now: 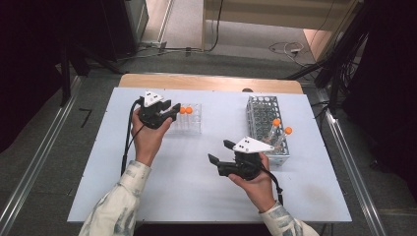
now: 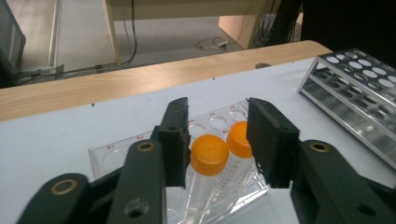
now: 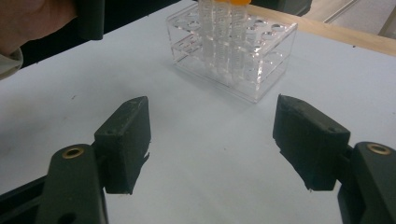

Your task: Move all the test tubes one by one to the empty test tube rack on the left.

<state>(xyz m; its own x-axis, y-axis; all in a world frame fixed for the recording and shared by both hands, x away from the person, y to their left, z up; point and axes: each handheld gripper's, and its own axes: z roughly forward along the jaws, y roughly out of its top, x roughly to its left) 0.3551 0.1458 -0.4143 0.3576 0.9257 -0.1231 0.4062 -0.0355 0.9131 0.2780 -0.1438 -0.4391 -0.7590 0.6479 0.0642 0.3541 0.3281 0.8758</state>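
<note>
red labels a1, a2 on clear tube rack

Left hand, forearm extended forward, holds the left gripper with fingers partly apart. Right hand holds the right gripper pointing leftward, fingers spread wide, nothing between them.
</note>
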